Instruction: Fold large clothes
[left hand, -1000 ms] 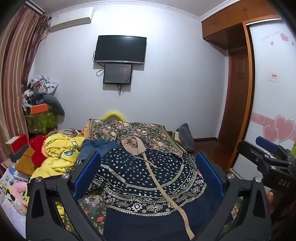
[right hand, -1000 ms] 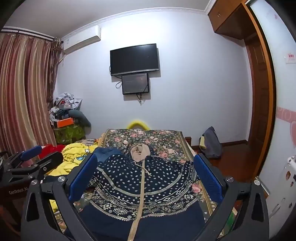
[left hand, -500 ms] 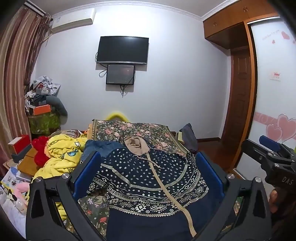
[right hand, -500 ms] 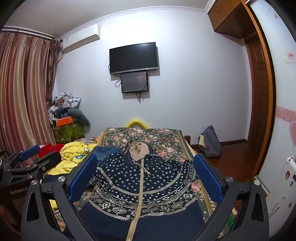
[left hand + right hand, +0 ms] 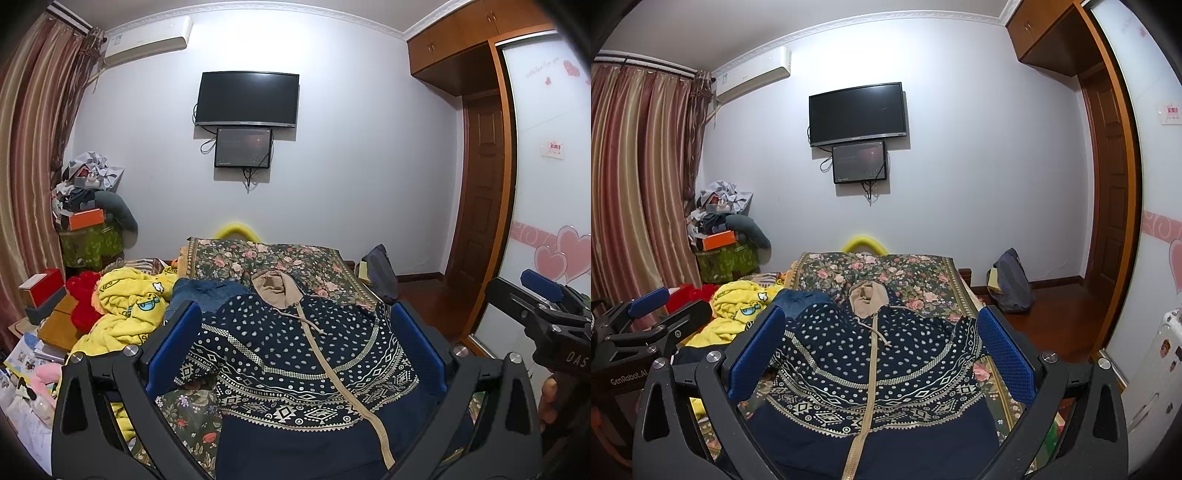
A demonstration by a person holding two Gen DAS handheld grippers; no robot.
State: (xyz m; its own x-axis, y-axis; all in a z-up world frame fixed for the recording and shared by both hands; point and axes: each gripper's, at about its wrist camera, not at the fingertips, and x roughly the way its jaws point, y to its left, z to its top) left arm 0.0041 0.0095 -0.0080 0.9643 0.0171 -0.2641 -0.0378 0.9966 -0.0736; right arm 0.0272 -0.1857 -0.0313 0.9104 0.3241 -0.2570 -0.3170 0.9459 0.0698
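A navy hooded jacket [image 5: 295, 354] with white dots, a patterned band, a tan zipper and a tan hood lining lies spread face up on the floral bed; it also shows in the right wrist view [image 5: 871, 362]. My left gripper [image 5: 293, 325] is open and empty, held above the jacket's lower part. My right gripper [image 5: 881, 328] is open and empty, also above the jacket. The right gripper's body [image 5: 554, 314] shows at the right edge of the left wrist view. The left gripper's body [image 5: 646, 325] shows at the left edge of the right wrist view.
A floral bedspread [image 5: 266, 258] covers the bed. A yellow garment [image 5: 125, 302], a red plush [image 5: 85, 299] and a blue cloth [image 5: 207, 291] lie left of the jacket. A cluttered pile [image 5: 88, 221] stands by the curtain. A dark bag [image 5: 384, 277] sits right of the bed.
Both grippers have tilted slightly up and shifted a little, so the room sits lower in view. The jacket has not moved. Both grippers stay open.
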